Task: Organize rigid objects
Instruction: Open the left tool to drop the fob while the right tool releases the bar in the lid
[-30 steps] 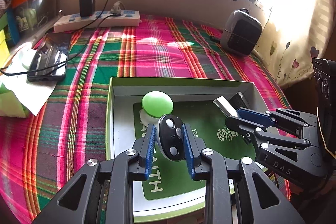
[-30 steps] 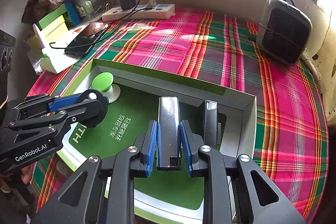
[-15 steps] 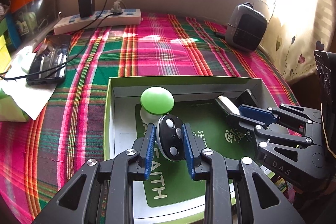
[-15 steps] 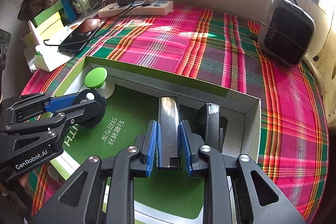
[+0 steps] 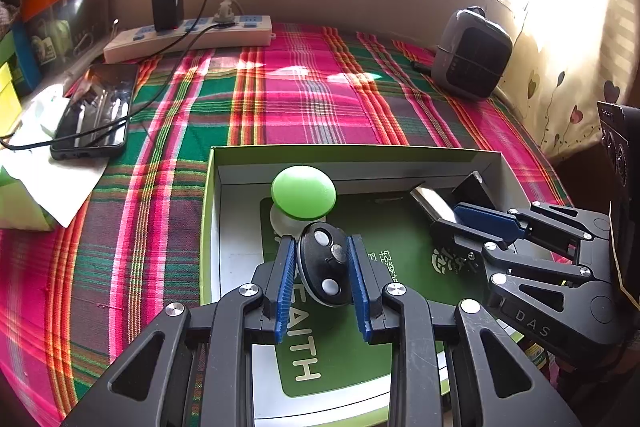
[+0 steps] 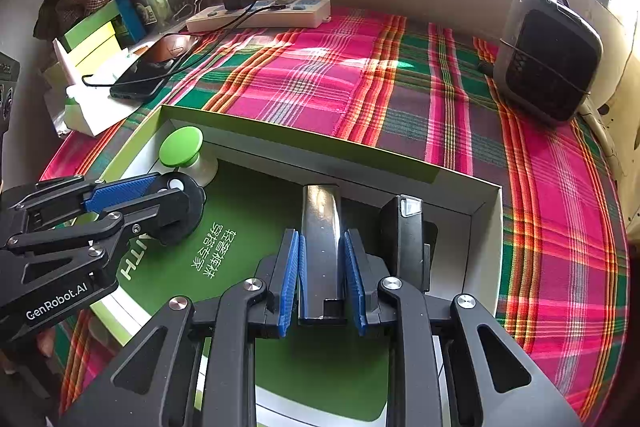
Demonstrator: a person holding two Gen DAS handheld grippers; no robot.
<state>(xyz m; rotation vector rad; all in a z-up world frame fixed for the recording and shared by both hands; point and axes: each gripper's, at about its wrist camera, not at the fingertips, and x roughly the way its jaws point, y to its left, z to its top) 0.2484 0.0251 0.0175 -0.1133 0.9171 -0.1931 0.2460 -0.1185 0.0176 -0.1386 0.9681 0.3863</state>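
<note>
Right gripper (image 6: 322, 267) sits over the green-lined box (image 6: 332, 151), its blue fingers (image 6: 289, 279) flanking a dark metallic bar (image 6: 321, 227), with slight gaps visible on both sides. A black stapler-like object (image 6: 402, 239) lies just beside it on the right. At the left, the left gripper (image 6: 168, 199) clamps a round black disc (image 6: 188, 203) next to the green-capped knob (image 6: 181, 143).
</note>
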